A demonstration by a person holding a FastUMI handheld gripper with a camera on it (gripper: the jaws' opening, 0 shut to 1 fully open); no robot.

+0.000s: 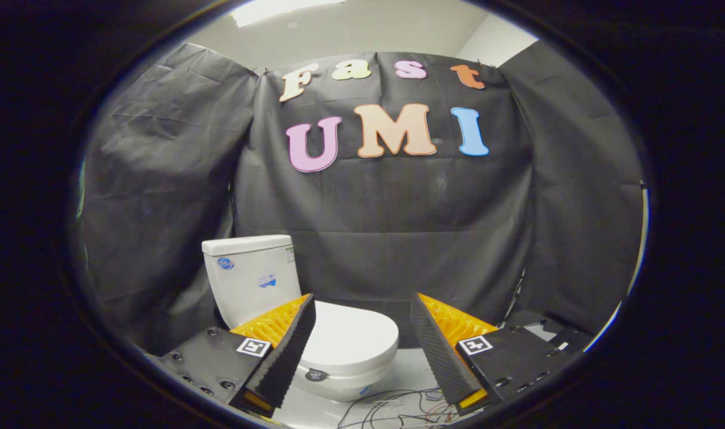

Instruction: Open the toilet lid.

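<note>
Toilet lid (353,339) is lying flat and closed on the white toilet (315,322), which is standing on the pale floor (410,363) against the black cloth wall (386,226). Behind the lid, the toilet's tank (252,277) is rising upright, carrying small blue stickers on its front. A small dark round tag (316,375) is showing on the toilet's bowl, just below the lid's front rim.

The gripper (362,351) is hanging in front of the toilet with its jaws standing wide apart, gripping nothing. Its fingers (288,351) are ribbed black on the inner faces and orange on the backs, each base carrying a square black-and-white marker. One finger is overlapping the side of the lid nearest the tank; whether it is touching the lid cannot be told. The other finger is standing well clear of the toilet, off the lid's far side.

Thin loose wires (398,405) are trailing on the floor in front of the toilet, between the two fingers.
</note>
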